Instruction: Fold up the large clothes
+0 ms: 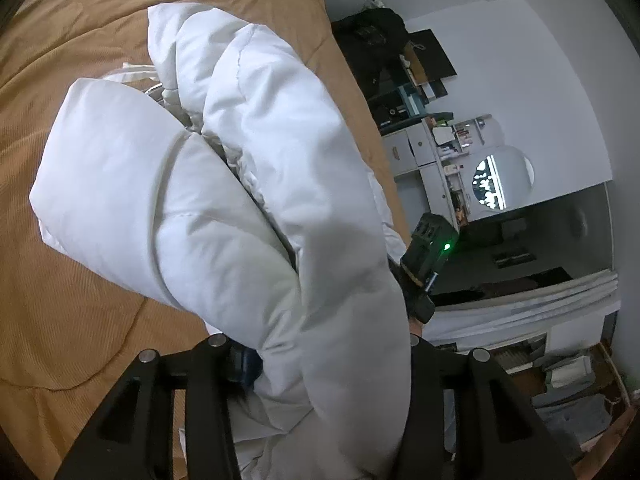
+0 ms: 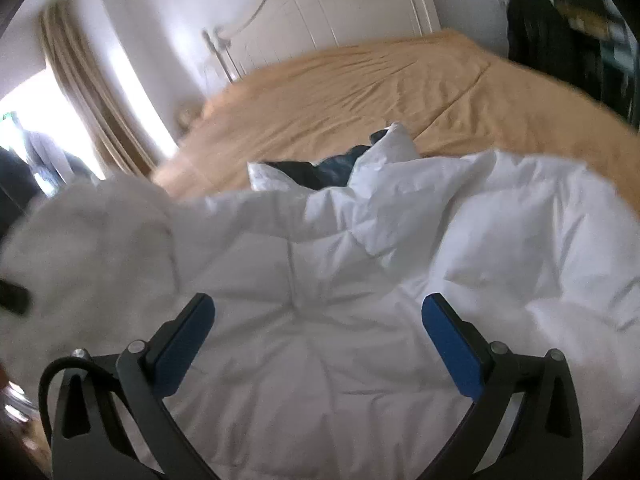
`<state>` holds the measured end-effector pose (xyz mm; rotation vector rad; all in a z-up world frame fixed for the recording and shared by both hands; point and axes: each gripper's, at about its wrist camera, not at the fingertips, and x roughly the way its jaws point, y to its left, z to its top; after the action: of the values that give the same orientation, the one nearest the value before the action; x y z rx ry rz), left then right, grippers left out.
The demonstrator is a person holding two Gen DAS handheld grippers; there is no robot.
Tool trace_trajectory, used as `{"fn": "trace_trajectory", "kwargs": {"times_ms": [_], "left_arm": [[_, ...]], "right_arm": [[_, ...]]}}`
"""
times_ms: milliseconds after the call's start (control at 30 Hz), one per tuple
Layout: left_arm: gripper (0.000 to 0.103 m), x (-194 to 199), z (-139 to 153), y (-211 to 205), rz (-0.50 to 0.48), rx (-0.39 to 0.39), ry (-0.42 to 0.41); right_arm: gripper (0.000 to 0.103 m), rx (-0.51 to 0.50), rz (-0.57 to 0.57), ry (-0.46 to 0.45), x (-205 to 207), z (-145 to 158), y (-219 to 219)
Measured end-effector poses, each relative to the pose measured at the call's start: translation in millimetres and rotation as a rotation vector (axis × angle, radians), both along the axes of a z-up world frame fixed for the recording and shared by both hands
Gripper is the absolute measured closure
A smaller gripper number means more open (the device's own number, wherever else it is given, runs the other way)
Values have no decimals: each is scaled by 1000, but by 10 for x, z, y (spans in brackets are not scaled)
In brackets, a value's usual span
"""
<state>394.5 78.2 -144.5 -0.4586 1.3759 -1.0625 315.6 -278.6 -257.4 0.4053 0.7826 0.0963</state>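
Observation:
A white puffer jacket (image 1: pixel 240 200) is bunched in thick rolls over the tan bed cover (image 1: pixel 80 60). My left gripper (image 1: pixel 328 356) is shut on a fat fold of it, and the fabric rises up between the black fingers and hides the right pad. In the right wrist view the same jacket (image 2: pixel 340 280) spreads flat and quilted, with its dark blue lining (image 2: pixel 320 168) showing at the collar. My right gripper (image 2: pixel 320 304) hovers over the jacket's back. Its blue pads (image 2: pixel 452 352) stand wide apart and open, pressing on nothing.
The tan bed cover (image 2: pixel 340 92) runs back to a white headboard (image 2: pixel 320 8). Beige curtains (image 2: pixel 80 80) hang by a bright window on the left. Beside the bed stand dark shelves (image 1: pixel 420 92), white drawers and a round mirror (image 1: pixel 500 176). A black housing with a green light (image 1: pixel 428 264) sits behind the lifted fold.

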Motion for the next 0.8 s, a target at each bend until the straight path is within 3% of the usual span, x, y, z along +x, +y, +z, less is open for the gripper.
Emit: {"fn": "trace_trajectory", "kwargs": {"times_ms": [200, 267, 367, 567, 667, 800], "left_arm": [[60, 24, -35, 20, 14, 2, 8], [60, 34, -51, 38, 19, 4, 16], [60, 31, -43, 58, 24, 4, 21], [55, 39, -12, -23, 28, 12, 19], [55, 40, -4, -44, 30, 13, 18], [55, 51, -11, -75, 24, 20, 13]], "right_arm": [[0, 90, 28, 7, 41, -136, 85], [0, 198, 53, 2, 69, -170, 110], [0, 280, 42, -13, 101, -187, 146], [0, 494, 19, 148, 258, -182, 137], [0, 538, 30, 129, 278, -105, 138], [0, 479, 64, 109, 262, 4, 142]]}}
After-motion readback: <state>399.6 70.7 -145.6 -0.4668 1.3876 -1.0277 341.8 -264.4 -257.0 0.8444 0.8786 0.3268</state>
